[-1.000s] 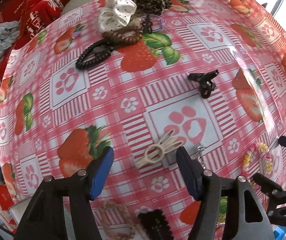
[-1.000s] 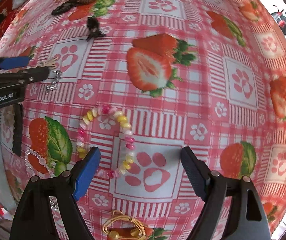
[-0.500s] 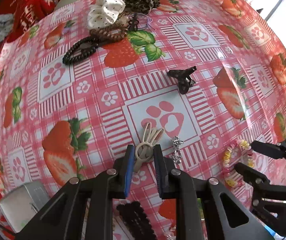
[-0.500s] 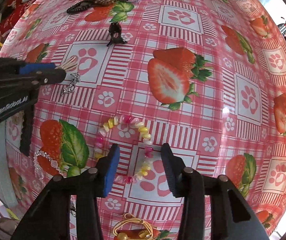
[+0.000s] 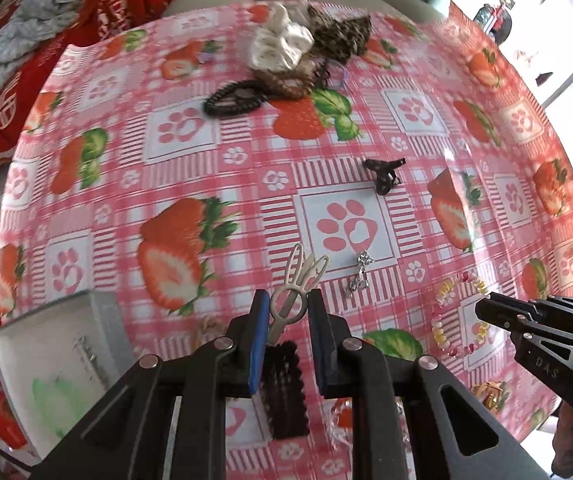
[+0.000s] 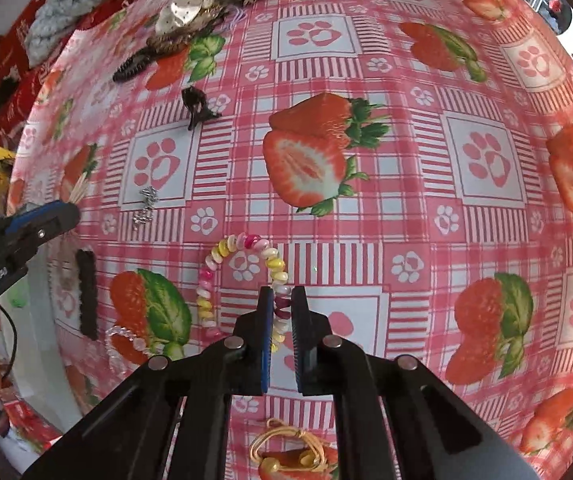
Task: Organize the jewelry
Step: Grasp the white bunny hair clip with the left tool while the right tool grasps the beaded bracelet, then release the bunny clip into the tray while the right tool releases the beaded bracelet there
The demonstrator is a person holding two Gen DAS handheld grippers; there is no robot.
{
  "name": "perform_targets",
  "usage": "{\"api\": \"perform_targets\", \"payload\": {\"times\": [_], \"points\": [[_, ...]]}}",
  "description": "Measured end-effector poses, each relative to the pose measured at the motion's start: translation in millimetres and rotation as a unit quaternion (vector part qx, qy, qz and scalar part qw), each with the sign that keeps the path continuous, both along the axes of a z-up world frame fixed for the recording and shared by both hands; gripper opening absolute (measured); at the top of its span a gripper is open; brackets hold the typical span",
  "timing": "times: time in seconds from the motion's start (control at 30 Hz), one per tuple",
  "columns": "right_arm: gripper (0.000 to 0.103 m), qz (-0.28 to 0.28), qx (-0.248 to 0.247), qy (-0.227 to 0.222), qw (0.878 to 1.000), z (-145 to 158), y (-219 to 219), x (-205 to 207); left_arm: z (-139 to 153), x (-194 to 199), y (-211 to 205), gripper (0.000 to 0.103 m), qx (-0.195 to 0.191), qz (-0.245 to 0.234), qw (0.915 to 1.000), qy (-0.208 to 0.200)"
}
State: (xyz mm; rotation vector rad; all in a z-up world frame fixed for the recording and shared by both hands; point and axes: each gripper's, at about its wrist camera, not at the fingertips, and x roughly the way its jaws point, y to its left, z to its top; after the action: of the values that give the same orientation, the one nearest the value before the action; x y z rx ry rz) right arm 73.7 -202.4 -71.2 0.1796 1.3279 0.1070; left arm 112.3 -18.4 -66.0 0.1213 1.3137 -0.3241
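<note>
**A:** The beige hair clip [image 5: 291, 295] sits between the blue pads of the left gripper [image 5: 287, 312]. The pads squeeze its round end. Its long prongs stick out past the tips.

**B:** And the bead bracelet [image 6: 242, 280]?

**A:** The right gripper [image 6: 282, 312] has it. Its jaws are closing and are almost together, with the beads pinched between them. The rest of the ring curves away to the left of the tips.

**B:** What is near the left one?

**A:** A small silver chain [image 5: 360, 272] lies just right of its tips on the strawberry tablecloth [image 5: 206, 184]. A black claw clip [image 5: 384, 172] is farther ahead. A grey box [image 5: 58, 356] is down on its left side.

**B:** Is the hair clip off the cloth?

**A:** Maybe a little; it is blurry.
</note>
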Motion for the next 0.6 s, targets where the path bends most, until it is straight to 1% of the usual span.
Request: {"api": "perform_targets", "payload": {"times": [0.1,0.23,0.33,0.4,0.6], "points": [[0.009,0.000,0.009,-0.005,1.000,10,-9,-7,10,-5,14,0.025,-0.007,0.017,0.9998,-0.005],[0.009,0.004,0.012,-0.011,1.000,24,-6,-13,24,-19,32,0.025,-0.004,0.035,0.9993,-0.015],[0.009,0.009,0.015,-0.017,1.000,28,2,-22,32,-29,47,0.025,-0.004,0.049,0.9986,-0.018],[0.009,0.012,0.015,-0.021,1.000,32,-1,-30,37,-36,58,0.025,-0.003,0.060,0.9980,-0.021],[0.009,0.032,0.024,-0.036,0.999,54,21,-34,51,-57,95,0.025,-0.001,0.096,0.9949,-0.031]]}}
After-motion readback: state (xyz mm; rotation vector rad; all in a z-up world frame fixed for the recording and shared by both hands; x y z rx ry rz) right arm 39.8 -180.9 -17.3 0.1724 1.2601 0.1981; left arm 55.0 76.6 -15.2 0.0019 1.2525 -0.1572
